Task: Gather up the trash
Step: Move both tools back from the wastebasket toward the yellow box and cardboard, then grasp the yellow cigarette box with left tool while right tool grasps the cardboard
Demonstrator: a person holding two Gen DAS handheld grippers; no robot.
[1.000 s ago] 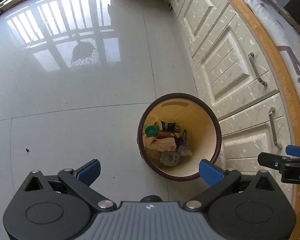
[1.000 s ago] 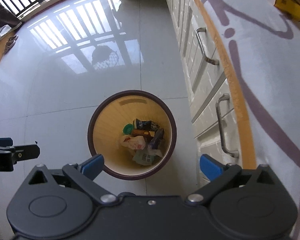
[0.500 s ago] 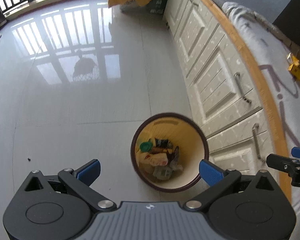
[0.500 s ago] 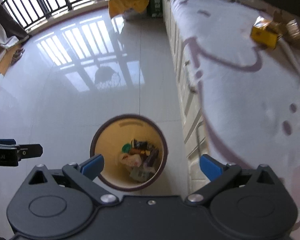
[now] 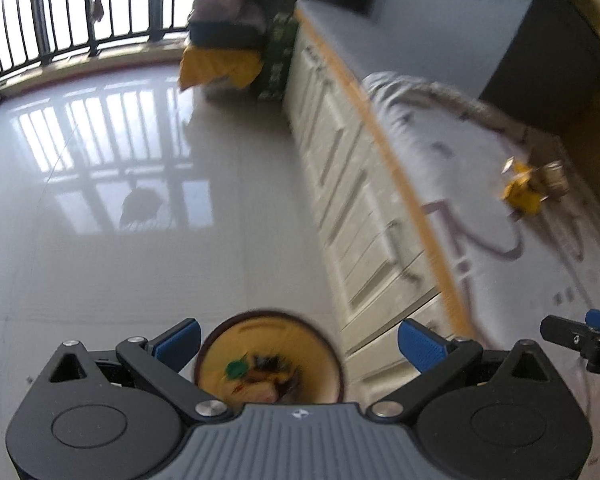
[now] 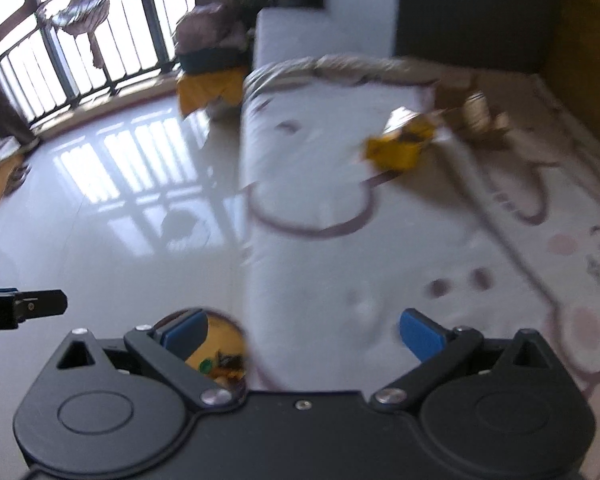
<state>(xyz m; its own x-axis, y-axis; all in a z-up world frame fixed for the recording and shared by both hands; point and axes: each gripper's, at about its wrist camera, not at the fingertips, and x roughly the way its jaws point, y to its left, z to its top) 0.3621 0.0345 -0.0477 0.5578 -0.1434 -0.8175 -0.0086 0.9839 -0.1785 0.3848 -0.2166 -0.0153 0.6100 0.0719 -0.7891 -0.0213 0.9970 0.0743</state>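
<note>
A round bin [image 5: 268, 354] with a dark rim and yellow inside stands on the floor by the cabinets, holding several pieces of trash. It shows low in the right wrist view too, the bin [image 6: 220, 344] partly hidden by my gripper body. My left gripper [image 5: 300, 344] is open and empty above it. My right gripper [image 6: 302, 334] is open and empty over the patterned cloth [image 6: 380, 248]. A crumpled yellow wrapper [image 6: 400, 146] lies far back on that cloth, beside brownish trash [image 6: 476, 114]; the wrapper [image 5: 522, 194] also shows in the left wrist view.
White cabinets [image 5: 352, 208] with metal handles run under an orange-edged counter [image 5: 404, 184]. Glossy floor tiles [image 5: 120, 240] spread left toward a railed window [image 5: 60, 24]. A stool with yellow fabric [image 5: 220, 66] and piled items stands at the far end.
Both grippers rose and tilted up from the bin, which slid to the bottom of both views. The counter cloth and yellow wrapper came into fuller view. Both stayed open.
</note>
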